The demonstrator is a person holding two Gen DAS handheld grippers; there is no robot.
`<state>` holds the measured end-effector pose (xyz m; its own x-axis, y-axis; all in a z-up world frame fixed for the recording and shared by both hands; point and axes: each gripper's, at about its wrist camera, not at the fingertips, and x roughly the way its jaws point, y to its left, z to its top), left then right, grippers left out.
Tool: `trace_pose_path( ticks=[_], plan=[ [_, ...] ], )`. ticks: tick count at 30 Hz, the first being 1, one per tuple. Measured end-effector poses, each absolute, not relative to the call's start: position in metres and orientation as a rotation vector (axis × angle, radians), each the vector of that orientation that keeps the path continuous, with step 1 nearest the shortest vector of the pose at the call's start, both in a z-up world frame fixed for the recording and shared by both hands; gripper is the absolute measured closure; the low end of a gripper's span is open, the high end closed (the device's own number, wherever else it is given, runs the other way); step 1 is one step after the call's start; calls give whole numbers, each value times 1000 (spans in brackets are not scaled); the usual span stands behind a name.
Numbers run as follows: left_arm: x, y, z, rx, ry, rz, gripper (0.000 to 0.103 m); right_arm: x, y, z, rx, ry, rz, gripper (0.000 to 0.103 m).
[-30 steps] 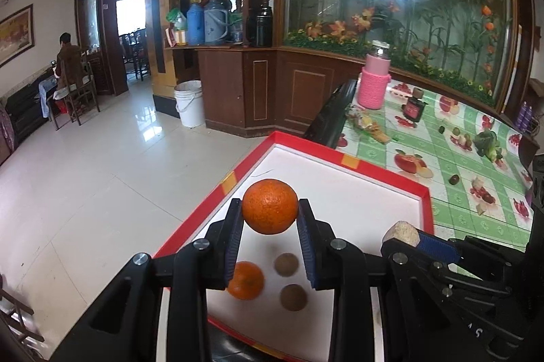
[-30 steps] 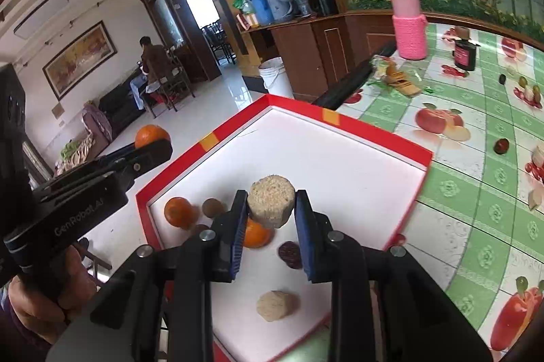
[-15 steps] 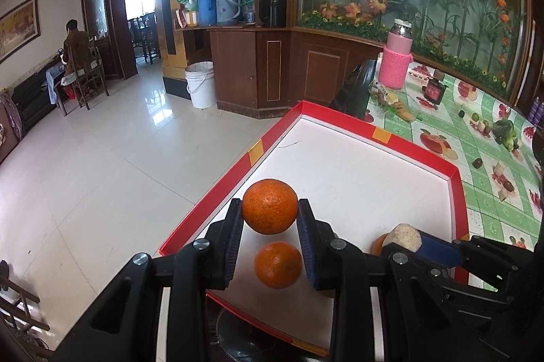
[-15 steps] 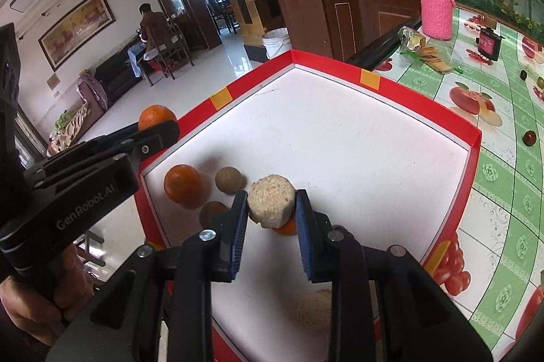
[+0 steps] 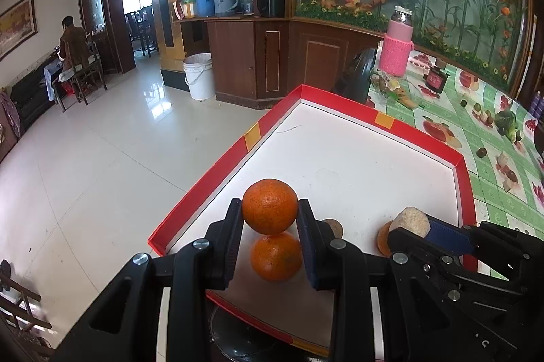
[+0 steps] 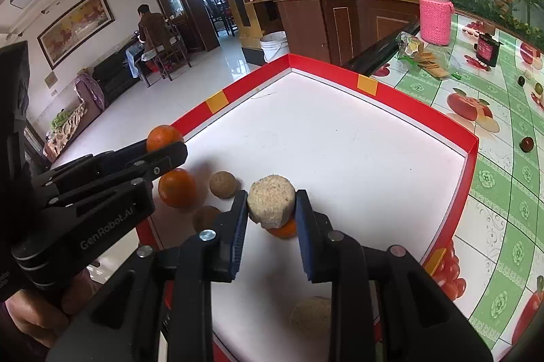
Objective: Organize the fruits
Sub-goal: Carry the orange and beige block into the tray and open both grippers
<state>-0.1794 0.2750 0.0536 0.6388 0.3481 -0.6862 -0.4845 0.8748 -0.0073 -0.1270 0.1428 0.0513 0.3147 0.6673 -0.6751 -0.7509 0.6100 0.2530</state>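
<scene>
Left gripper [image 5: 270,219]: matte black plastic frame, angular arms with cut-out openings
Right gripper [image 6: 271,216]: same black build
Fingers [image 6: 238,226]: flat black bars faced with ribbed dark blue pads
Screws: round silver heads at the arm pivots, smaller dark ones on the side plates
Marking: pale "GenRobot.AI" lettering along the left gripper's side, seen from the right wrist
Hand [image 6: 34,317]: wrapped around the left gripper's black handle; sleeve not clear

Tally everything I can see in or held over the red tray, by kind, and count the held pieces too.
Oranges: 3
Brown round fruits: 2
Tan rough chunks: 2
Total: 7
</scene>
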Motion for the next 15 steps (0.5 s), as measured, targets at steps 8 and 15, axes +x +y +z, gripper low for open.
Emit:
trace_pose_path(
  ticks=[8, 15],
  plan=[
    [-179, 277, 50, -202, 746, 476, 72, -126, 142, 55, -104, 809, 923, 73],
    [-177, 276, 47, -198, 751, 479, 72, -91, 144, 55, -88, 814, 835, 73]
  ],
)
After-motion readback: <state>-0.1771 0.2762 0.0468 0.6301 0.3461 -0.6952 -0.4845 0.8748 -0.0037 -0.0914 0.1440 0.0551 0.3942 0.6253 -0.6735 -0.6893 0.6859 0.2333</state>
